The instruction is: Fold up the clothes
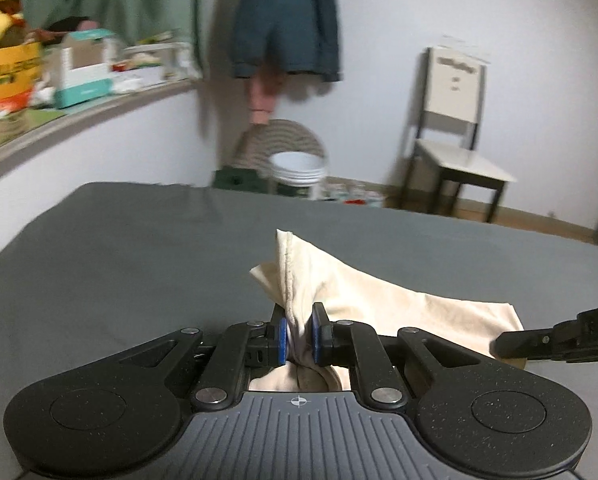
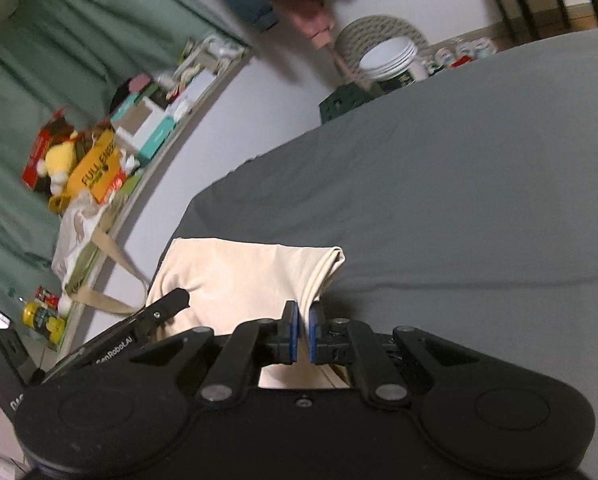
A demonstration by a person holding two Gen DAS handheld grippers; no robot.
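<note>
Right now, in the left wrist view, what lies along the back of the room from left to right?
Yellow cardboard box on the ledge → white-and-teal box → hanging dark teal jacket → stack of white bowls → white-seated chair with dark frame.

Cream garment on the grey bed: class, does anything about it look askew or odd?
Yes. The cream garment is bunched, not flat: the left gripper pinches a thick wad, a corner sticking up. The right gripper clamps a folded edge. The grey bed sheet looks smooth.
</note>
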